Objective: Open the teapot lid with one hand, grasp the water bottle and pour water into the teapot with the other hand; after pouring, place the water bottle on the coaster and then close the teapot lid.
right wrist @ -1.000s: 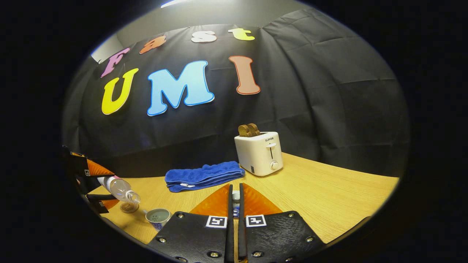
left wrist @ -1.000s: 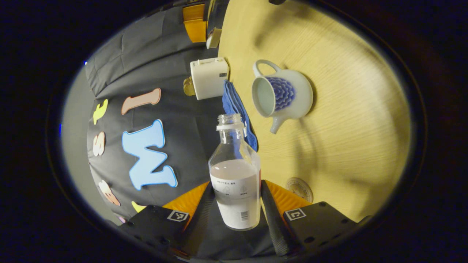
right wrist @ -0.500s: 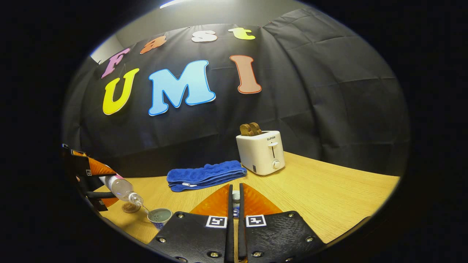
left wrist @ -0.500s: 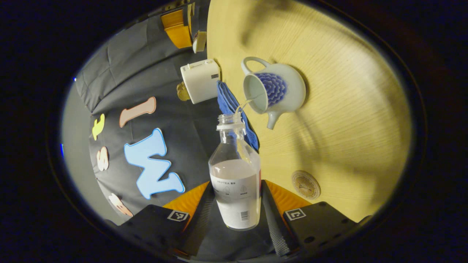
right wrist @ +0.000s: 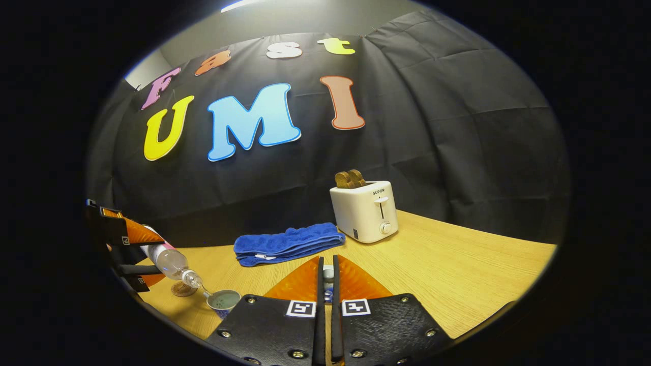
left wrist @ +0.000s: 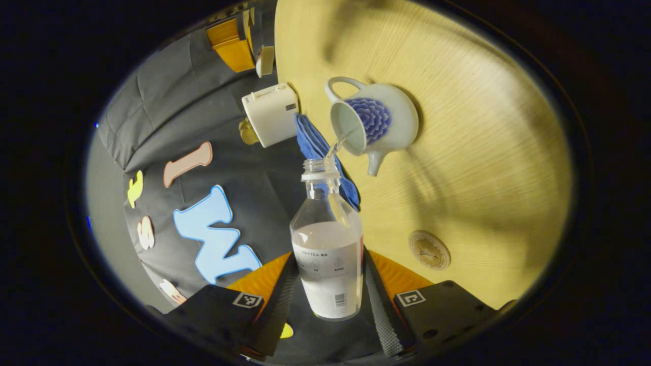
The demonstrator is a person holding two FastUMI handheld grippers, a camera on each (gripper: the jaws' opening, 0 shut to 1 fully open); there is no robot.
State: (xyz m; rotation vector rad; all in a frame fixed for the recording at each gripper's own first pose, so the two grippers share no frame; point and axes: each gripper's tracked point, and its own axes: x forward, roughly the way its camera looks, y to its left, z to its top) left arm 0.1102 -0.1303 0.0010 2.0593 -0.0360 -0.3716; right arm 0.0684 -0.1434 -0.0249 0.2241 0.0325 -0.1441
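My left gripper [left wrist: 329,256] is shut on a clear water bottle [left wrist: 328,244], uncapped and tipped over toward the table. A thin stream of water runs from its mouth into the open white teapot [left wrist: 376,122] with a blue flower pattern. The round coaster [left wrist: 430,250] lies on the table near the bottle's base. In the right gripper view, the bottle [right wrist: 170,260] slants down over the teapot [right wrist: 224,301], with the coaster [right wrist: 183,290] behind. My right gripper [right wrist: 328,262] is shut on the small teapot lid [right wrist: 328,274], held off above the table.
A white toaster [right wrist: 363,211] with toast stands at the back of the wooden table [right wrist: 457,274]. A folded blue towel [right wrist: 287,243] lies to its left, behind the teapot. The right gripper [left wrist: 231,43] with the lid [left wrist: 264,60] shows far off in the left gripper view.
The bottle has tipped further toward the teapot and water has started streaming into it. The right gripper has stayed nearly still with the lid.
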